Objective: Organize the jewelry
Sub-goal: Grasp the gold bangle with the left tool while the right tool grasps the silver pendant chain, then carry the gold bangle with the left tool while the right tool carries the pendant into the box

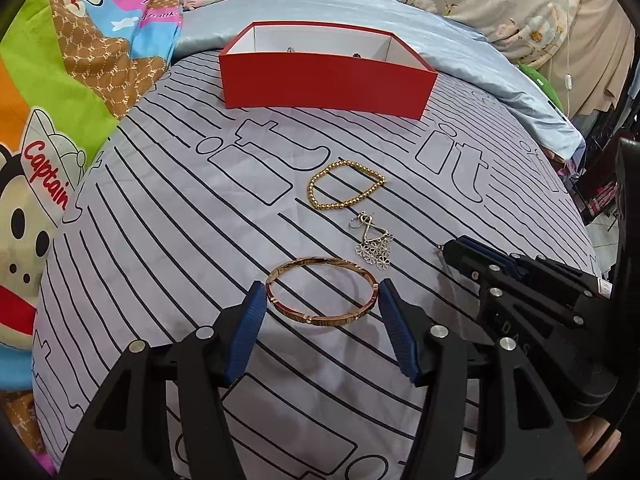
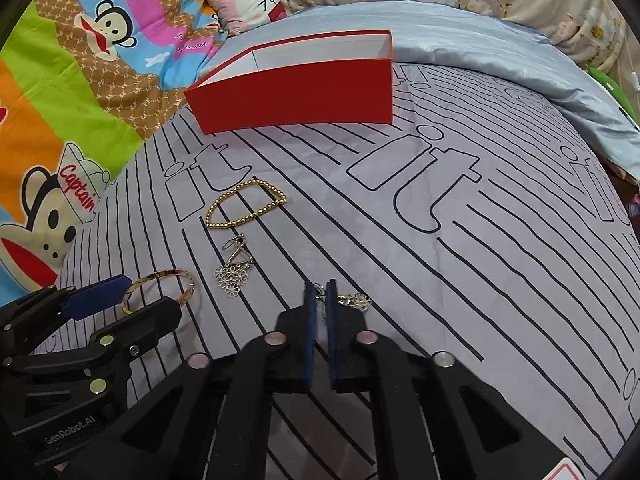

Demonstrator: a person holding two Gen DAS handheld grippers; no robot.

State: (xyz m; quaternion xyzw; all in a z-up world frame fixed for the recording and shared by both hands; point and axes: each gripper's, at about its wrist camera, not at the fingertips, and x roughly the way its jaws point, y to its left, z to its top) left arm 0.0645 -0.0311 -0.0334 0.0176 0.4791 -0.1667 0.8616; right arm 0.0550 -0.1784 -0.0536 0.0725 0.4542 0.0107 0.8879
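Right wrist: right gripper [image 2: 321, 294] jaws pinched on earring [image 2: 354, 300], near side of red box [image 2: 296, 92] | left gripper [image 1: 322, 312] jaws apart, flanking bangle [image 1: 322, 294], not gripping | bead bracelet [image 1: 345, 185], second earring [image 1: 374, 246] between bangle and box, on bed.

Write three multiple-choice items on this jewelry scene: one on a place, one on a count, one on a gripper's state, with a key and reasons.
1. Where does the gold bangle lie?
A. Inside the red box
B. On the striped sheet, between the left gripper's open fingers
C. On the cartoon blanket

2. How many jewelry pieces lie on the sheet outside the red box?
A. Two
B. Four
C. Six

3. What is the right gripper doing?
A. Closed on a silver flower earring
B. Wide open, empty
C. Holding the beaded bracelet

Key: 1 B, the left gripper brackets the bangle without pressing it. 2 B, bangle, beaded bracelet, loose earring, gripped earring. 3 A, its pads pinch the earring's hook.
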